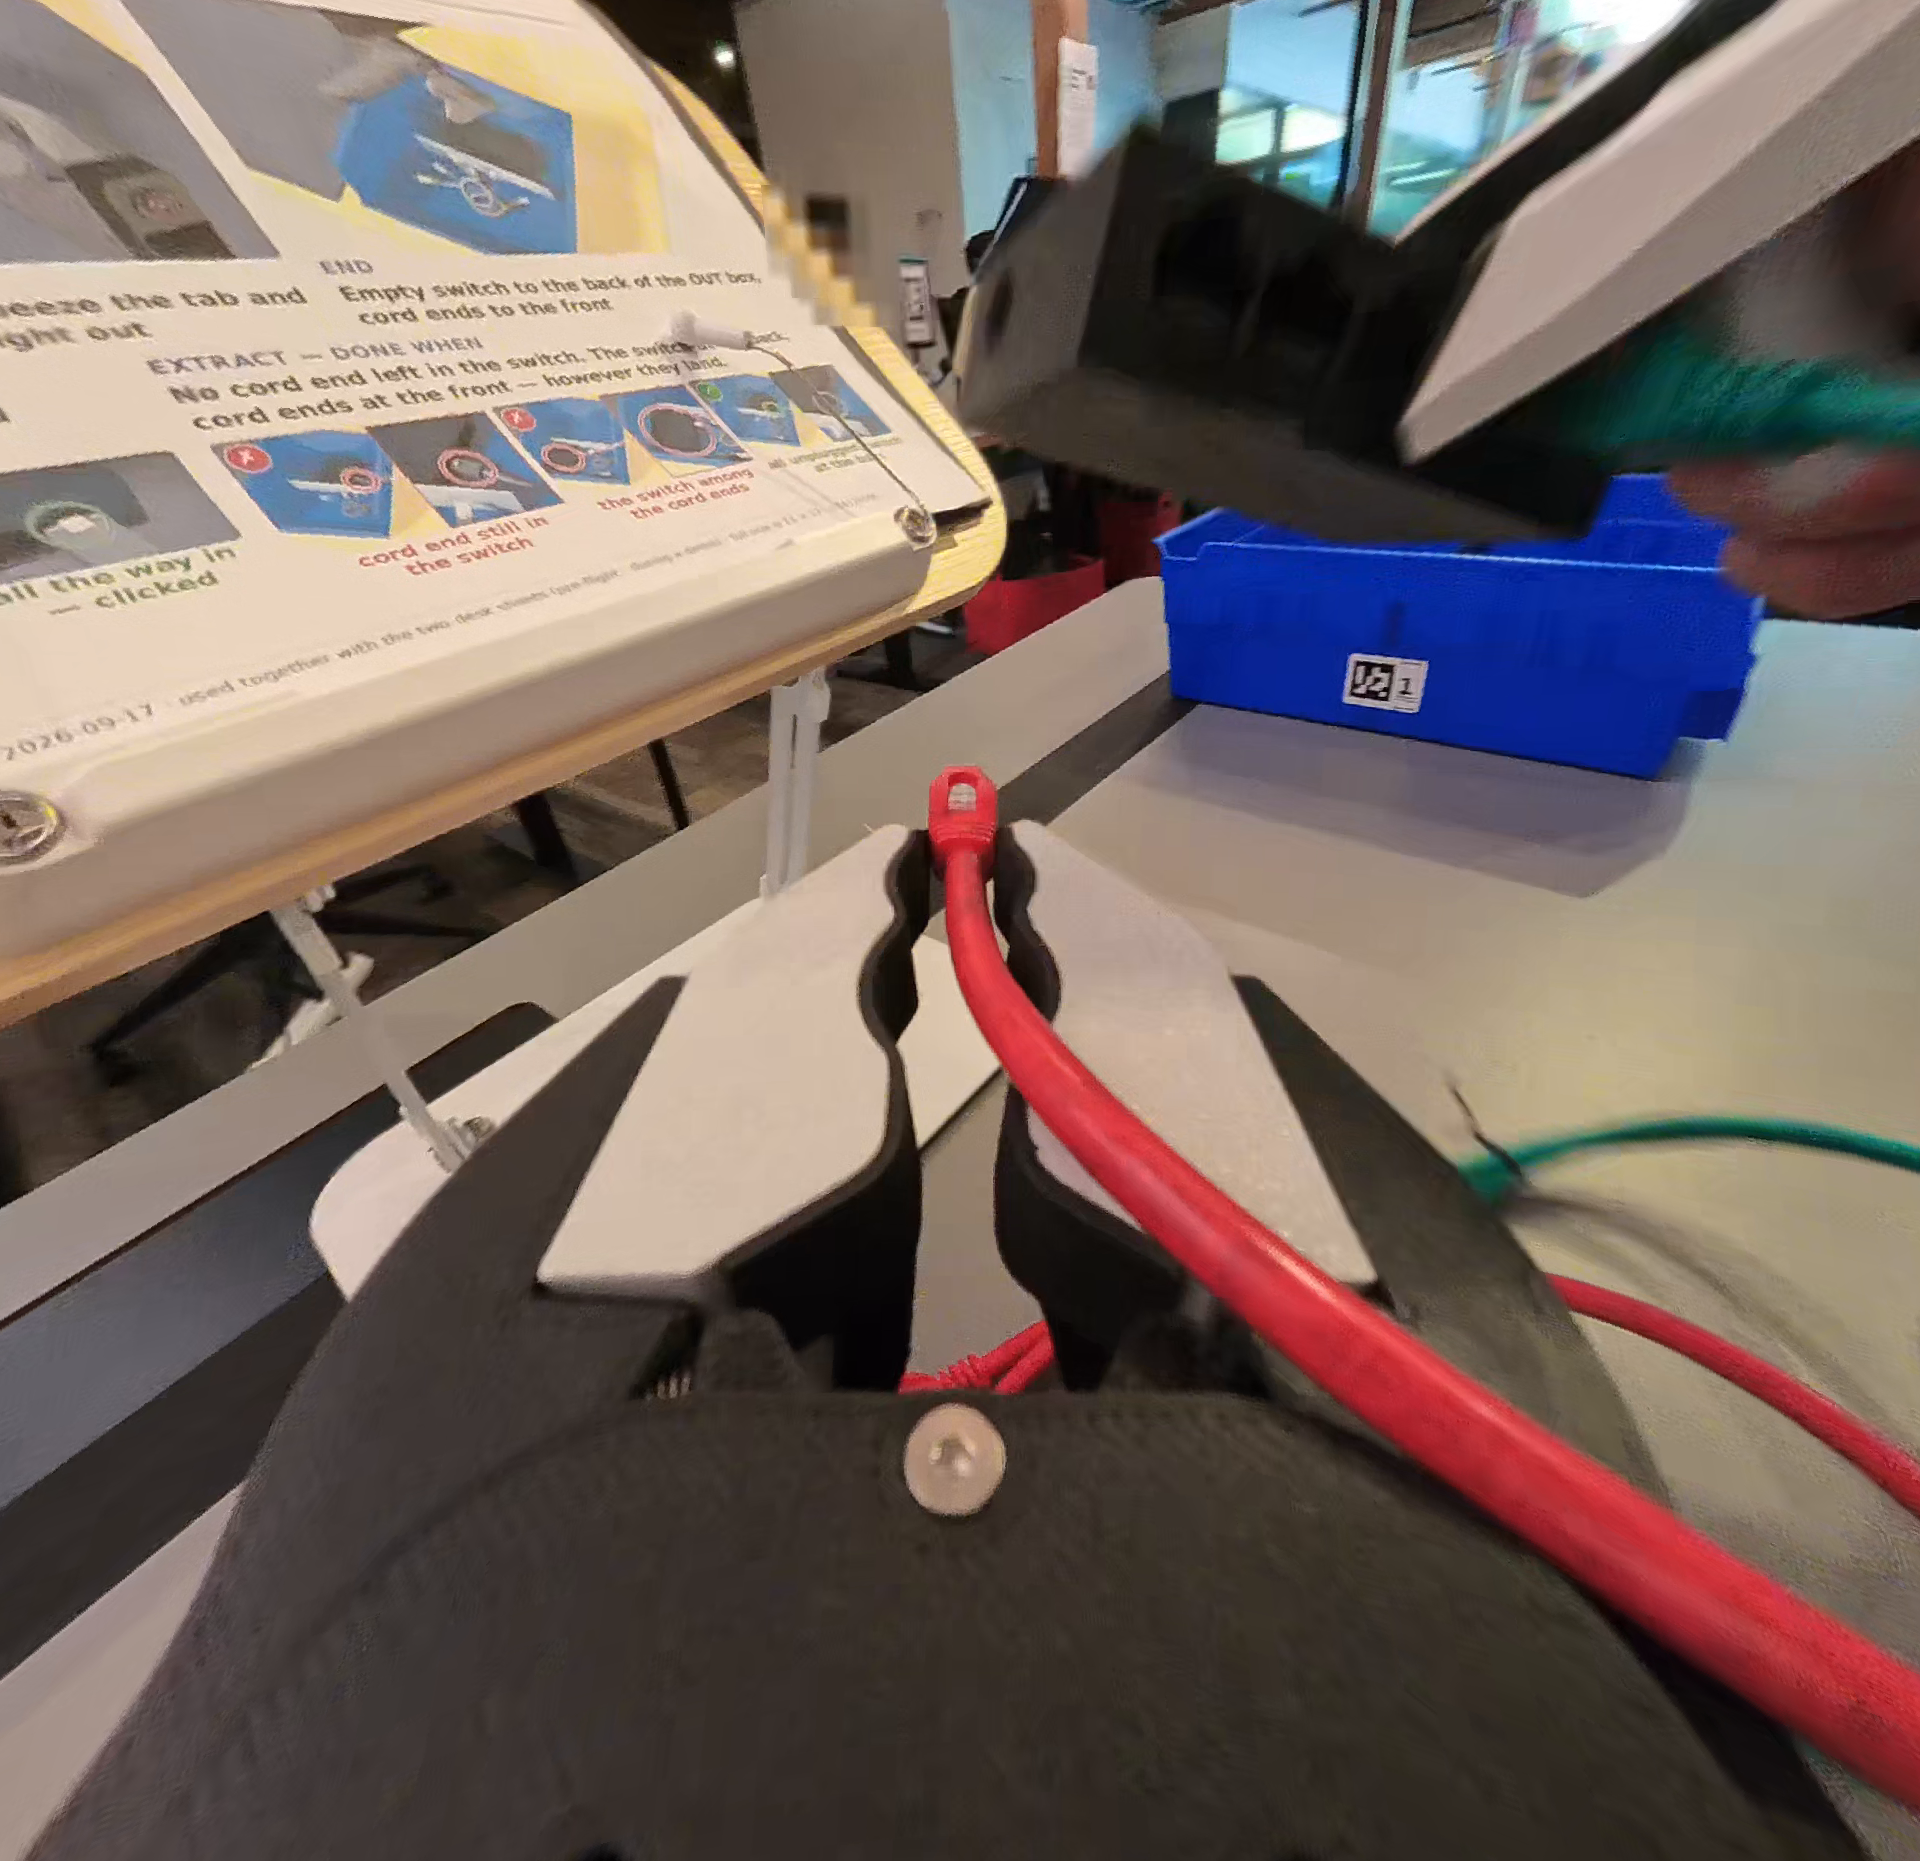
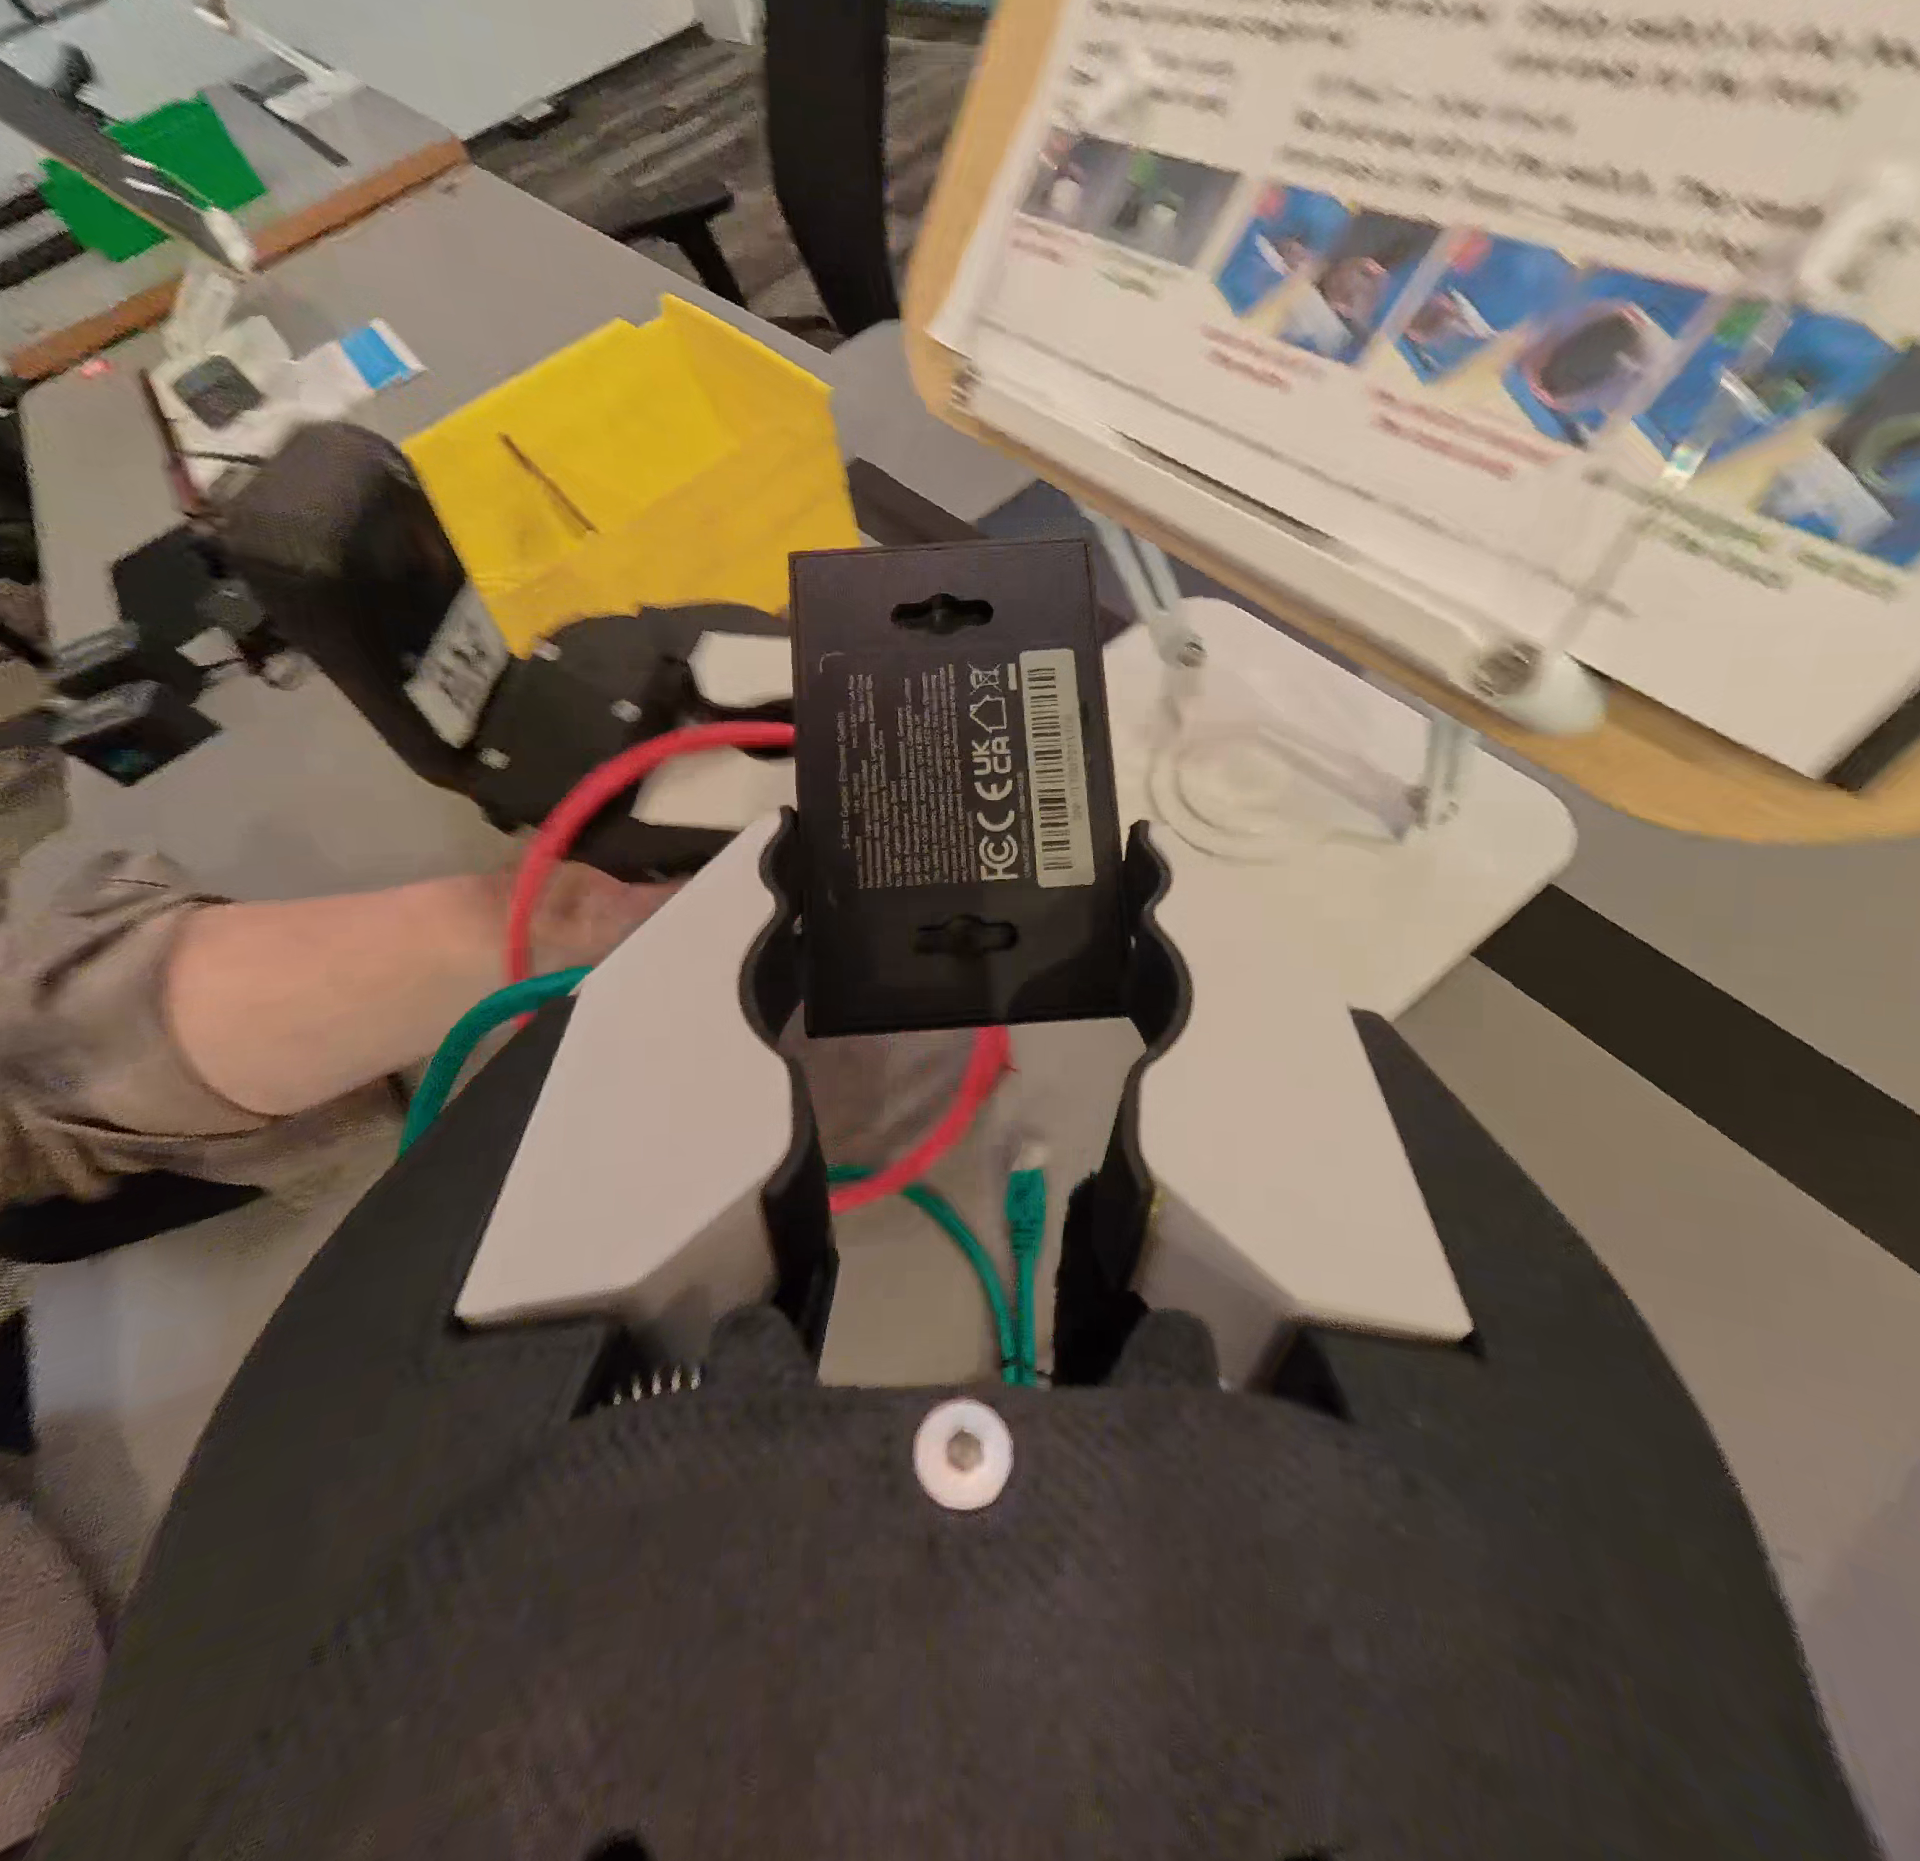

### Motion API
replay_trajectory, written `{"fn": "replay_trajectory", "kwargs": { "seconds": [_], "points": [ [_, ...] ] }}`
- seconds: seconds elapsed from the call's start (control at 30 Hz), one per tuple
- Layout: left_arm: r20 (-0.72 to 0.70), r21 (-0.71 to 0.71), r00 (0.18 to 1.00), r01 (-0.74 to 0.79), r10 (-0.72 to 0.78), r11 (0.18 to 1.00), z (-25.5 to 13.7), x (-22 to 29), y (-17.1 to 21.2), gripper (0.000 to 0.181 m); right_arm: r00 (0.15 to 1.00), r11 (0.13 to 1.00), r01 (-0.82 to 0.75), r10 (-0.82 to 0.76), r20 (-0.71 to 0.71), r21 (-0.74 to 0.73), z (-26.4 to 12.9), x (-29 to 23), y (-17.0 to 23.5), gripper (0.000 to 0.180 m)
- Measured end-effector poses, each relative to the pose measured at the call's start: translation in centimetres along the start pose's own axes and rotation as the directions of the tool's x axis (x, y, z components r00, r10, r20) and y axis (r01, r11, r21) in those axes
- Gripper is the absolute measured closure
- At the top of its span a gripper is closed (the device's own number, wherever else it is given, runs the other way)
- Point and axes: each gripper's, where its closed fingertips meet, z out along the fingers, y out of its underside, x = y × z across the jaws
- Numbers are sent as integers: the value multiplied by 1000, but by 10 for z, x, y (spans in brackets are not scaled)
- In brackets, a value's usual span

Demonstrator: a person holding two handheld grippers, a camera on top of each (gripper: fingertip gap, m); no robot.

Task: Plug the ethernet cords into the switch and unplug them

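My left gripper (image 1: 961, 861) is shut on a red ethernet cord (image 1: 1195, 1188) just behind its plug (image 1: 961, 798), which sticks out past the fingertips. My right gripper (image 2: 956, 845) is shut on the black switch (image 2: 951, 783) and holds it in the air, labelled underside toward the camera. The left wrist view shows the switch (image 1: 1195, 336) blurred at the upper right, above and right of the red plug and apart from it. A green cord (image 2: 1023, 1229) lies on the table below the switch, its plug free. The red cord (image 2: 540, 855) loops toward the left gripper (image 2: 582, 699).
An instruction board (image 1: 416, 409) on a stand leans over the table's far side. A blue bin (image 1: 1455, 627) stands behind the switch, and a yellow bin (image 2: 644, 461) sits beyond the left gripper. A person's forearm (image 2: 260, 980) lies at the left. Green cord (image 1: 1714, 1136) trails on the grey table (image 1: 1455, 928). Spacing between my two grippers at the tips: around 8 cm.
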Motion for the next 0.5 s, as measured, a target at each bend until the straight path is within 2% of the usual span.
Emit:
{"fn": "replay_trajectory", "kwargs": {
  "seconds": [0.17,0.4,0.5],
  "points": [
    [106,-16,992,-60,62,998,0,3,-5,169,1000,998,17,-16,12,-65,23,-38,-9,120],
    [195,-18,978,-69,71,997,-2,4,-9,169,995,987,-1,-16,-102,-160,55,-35,11,120],
    [189,-7,982,-22,23,1000,-1,5,-6,170,986,985,21,-48,-158,-170,57,-35,11,120]
  ]
}}
